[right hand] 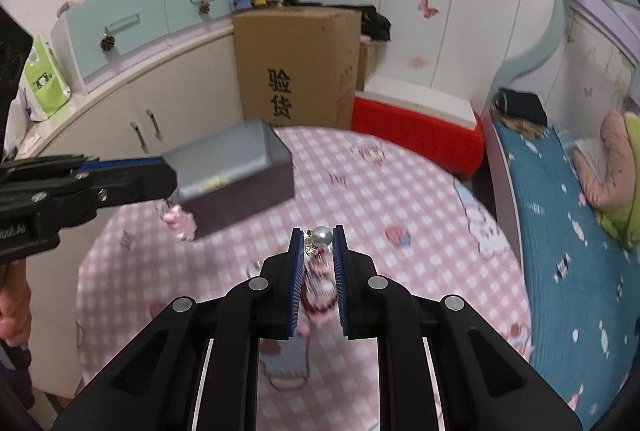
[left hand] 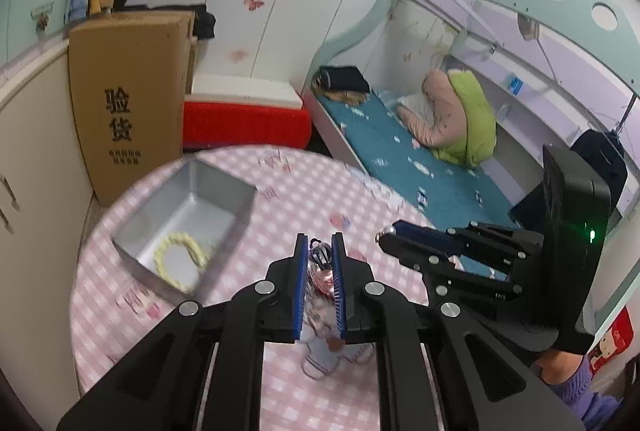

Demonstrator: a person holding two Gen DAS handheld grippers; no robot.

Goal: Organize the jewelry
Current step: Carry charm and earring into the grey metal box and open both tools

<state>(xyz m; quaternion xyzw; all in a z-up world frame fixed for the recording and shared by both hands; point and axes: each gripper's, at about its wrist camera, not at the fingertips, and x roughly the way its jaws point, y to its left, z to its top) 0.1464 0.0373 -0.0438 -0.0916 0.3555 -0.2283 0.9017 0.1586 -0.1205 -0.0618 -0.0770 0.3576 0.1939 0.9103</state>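
Observation:
My left gripper (left hand: pixel 320 243) is shut on a silver and pink charm piece (left hand: pixel 321 258) that hangs down between its blue pads. In the right wrist view that pink charm (right hand: pixel 181 222) dangles under the left gripper (right hand: pixel 170 175), beside the grey box (right hand: pixel 232 167). My right gripper (right hand: pixel 318 233) is shut on a pearl piece (right hand: pixel 322 237) with a small gold clasp. From the left wrist view, the right gripper (left hand: pixel 386 237) hovers at the right with the pearl at its tip. The open grey box (left hand: pixel 188 215) on the pink-checked round table (left hand: pixel 280 191) holds a yellow bead bracelet (left hand: pixel 180 259).
Behind the table stand a tall cardboard box (left hand: pixel 128 99) and a red box with a white lid (left hand: pixel 244 119). A bed with a teal sheet (left hand: pixel 408 163) runs along the right. A cream cabinet (right hand: pixel 120 111) curves along the left. A person's hand (right hand: pixel 14 311) holds the left gripper.

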